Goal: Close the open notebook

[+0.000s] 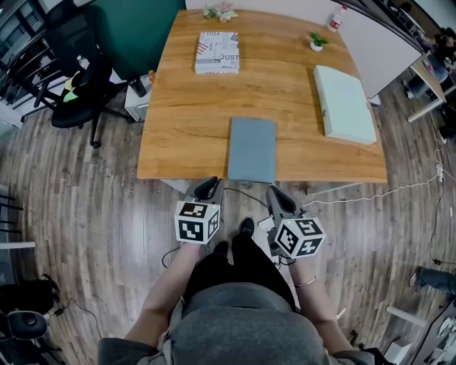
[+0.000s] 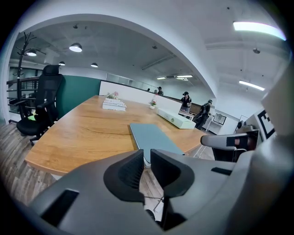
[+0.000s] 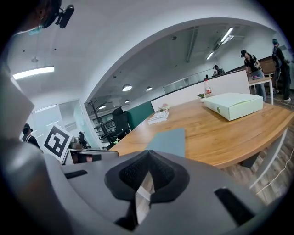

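Near edge of worktop (image 1: pixel 185 135): notebook (image 1: pixel 251 148) lies flat and already shut, grey-blue cover up, long side running away from the person, near end right at the front edge.
Left gripper (image 2: pixel 147 159): hangs off the worktop, just left of the notebook's near corner and clear of it; jaws stand a narrow slit apart with nothing between them, only floor showing through the gap.
Right gripper (image 3: pixel 147 159): hangs off the worktop, just right of the notebook's near end, not touching it; jaws closed tip to tip, holding nothing.
Hidden by the grippers: near end of the notebook drops behind the jaws in both gripper views, so whether it overhangs the edge cannot be told there.
Right side of worktop: pale green box (image 1: pixel 344 103) lies flat, well apart from the notebook; far end partly cut by the fisheye curve in the left gripper view.
Far left of worktop: printed book (image 1: pixel 217 52), cover lettering only partly legible.
Far edge: small potted plant (image 1: pixel 315 41), bottle (image 1: pixel 337 18) and a bunch of flowers (image 1: pixel 219 12), all too small for detail.
Off the worktop, left: black office chair (image 1: pixel 75 71), half cut by the frame.
Background: a few people behind the far partition, tiny and indistinct.
Person: arms and lap visible in the head view, feet mostly hidden under the worktop edge.
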Demonstrator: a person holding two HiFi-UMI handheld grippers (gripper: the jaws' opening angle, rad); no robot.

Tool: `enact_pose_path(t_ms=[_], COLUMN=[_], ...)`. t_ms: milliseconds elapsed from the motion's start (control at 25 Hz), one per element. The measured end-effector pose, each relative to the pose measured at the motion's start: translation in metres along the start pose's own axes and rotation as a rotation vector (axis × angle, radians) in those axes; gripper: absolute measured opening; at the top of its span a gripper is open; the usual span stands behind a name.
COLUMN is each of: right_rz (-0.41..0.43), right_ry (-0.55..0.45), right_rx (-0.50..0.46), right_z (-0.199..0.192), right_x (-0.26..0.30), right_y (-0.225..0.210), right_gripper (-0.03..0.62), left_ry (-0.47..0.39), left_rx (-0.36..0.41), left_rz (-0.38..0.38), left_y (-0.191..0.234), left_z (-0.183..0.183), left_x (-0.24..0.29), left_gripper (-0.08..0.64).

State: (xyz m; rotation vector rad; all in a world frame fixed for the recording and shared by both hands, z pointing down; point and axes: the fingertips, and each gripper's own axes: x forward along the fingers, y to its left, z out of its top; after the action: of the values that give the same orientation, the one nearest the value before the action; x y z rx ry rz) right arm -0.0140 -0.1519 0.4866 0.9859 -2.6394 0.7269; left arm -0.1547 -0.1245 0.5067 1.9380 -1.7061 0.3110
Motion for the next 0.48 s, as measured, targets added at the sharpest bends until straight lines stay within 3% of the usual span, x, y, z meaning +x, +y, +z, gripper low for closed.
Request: enact_pose_path(t_ms=[480], right_rz=[-0.088], right_ry=[-0.120], right_rx=[0.024], right_z=[0.022], right_x=[-0.038], right_y=[-0.024], right_gripper=[0.003], left_ry=[-0.010], left_rx=[0.034], left_rz=[-0.033], left_y=[-0.010], left_z=[0.006], left_x=[0.004], left_gripper=[0.060])
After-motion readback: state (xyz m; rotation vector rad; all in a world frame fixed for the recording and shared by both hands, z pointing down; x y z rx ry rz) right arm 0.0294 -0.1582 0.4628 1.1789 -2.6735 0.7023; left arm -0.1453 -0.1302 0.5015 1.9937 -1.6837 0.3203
